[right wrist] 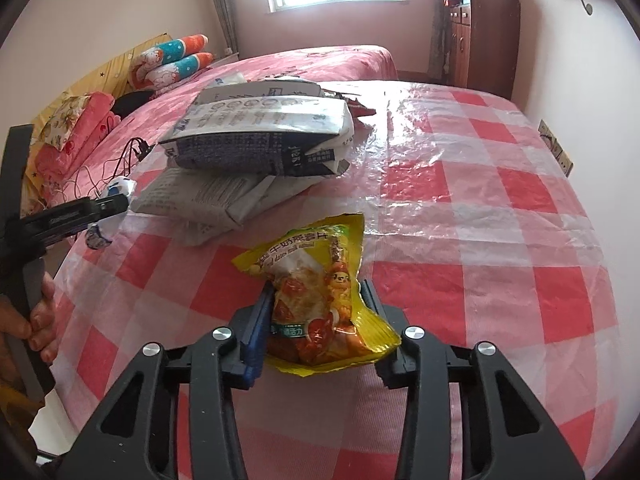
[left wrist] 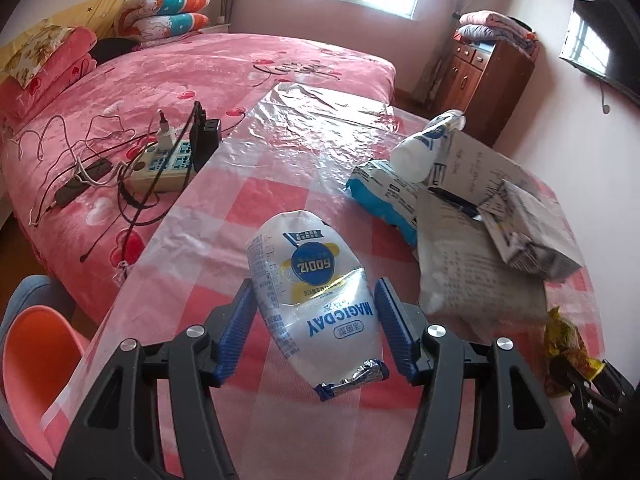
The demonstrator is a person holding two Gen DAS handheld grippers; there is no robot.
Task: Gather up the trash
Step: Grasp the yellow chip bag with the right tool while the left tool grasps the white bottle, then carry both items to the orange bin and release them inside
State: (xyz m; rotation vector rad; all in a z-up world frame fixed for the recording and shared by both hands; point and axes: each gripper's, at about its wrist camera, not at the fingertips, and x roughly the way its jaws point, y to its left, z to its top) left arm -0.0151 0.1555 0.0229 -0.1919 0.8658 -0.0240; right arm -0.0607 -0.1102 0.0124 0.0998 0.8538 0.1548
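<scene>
A white "MAGICDAY" snack bag with a blue round label stands tilted between the blue pads of my left gripper, which is shut on its lower half. The bag's torn foil end hangs toward the camera. A yellow snack wrapper with orange print is crumpled between the fingers of my right gripper, which is shut on it just above the pink checked tablecloth. In the left wrist view the yellow wrapper shows at the lower right edge. In the right wrist view the white bag peeks out at the far left.
A pile of newspaper-print paper bags lies mid-table, with a blue-and-white packet and a white bottle beside it. A power strip with cables lies on the pink bed. An orange stool stands at the table's left; a wooden cabinet at the back.
</scene>
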